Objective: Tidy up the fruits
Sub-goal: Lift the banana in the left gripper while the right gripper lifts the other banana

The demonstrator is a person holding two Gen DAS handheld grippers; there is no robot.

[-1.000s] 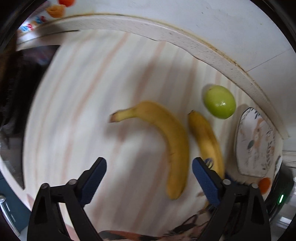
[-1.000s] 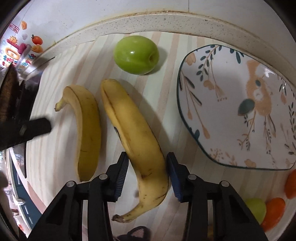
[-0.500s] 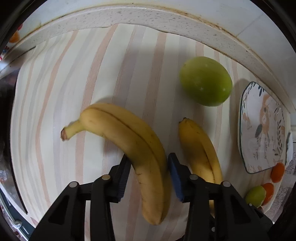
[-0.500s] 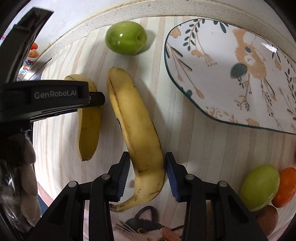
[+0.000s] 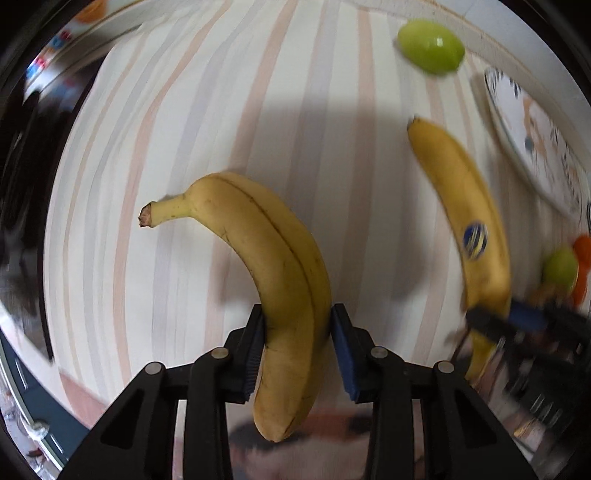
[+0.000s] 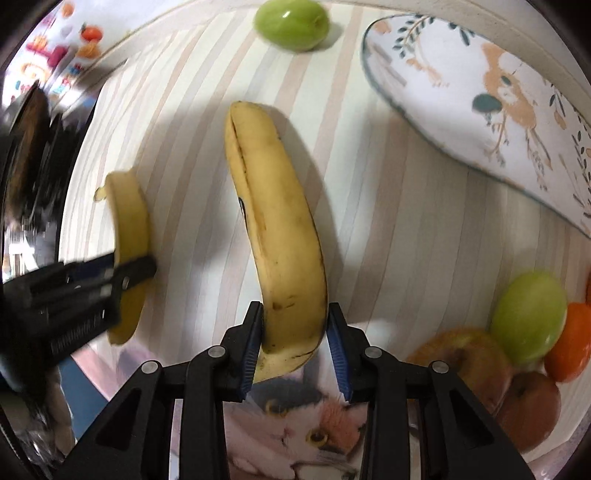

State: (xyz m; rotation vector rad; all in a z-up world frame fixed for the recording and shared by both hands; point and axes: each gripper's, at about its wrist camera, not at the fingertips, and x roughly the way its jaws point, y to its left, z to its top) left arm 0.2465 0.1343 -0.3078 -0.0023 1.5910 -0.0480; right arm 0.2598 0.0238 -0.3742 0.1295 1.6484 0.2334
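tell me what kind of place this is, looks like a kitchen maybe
Probably a home kitchen or dining table: a striped tablecloth, a painted serving plate, loose fruit such as bananas and a green apple.

Two curved yellow bananas: a plain one with its stem showing [image 5: 266,280] and one with a round blue sticker [image 5: 467,218].

Two smooth green apples: one alone near the counter's edge [image 6: 291,24], one in the fruit pile [image 6: 528,323].

Two reddish-brown apples, side by side in that pile [image 6: 465,354] [image 6: 528,410].

One bright orange round fruit, partly cut off at the frame's edge [image 6: 570,341].

One white ceramic plate with a dark rim and an orange bird pattern [image 6: 461,92].

One striped cloth in pale pink and grey [image 5: 207,110].

One cat-print mat [image 6: 295,424].

Two black grippers with blue pads: left gripper [image 5: 297,347], right gripper [image 6: 295,343].
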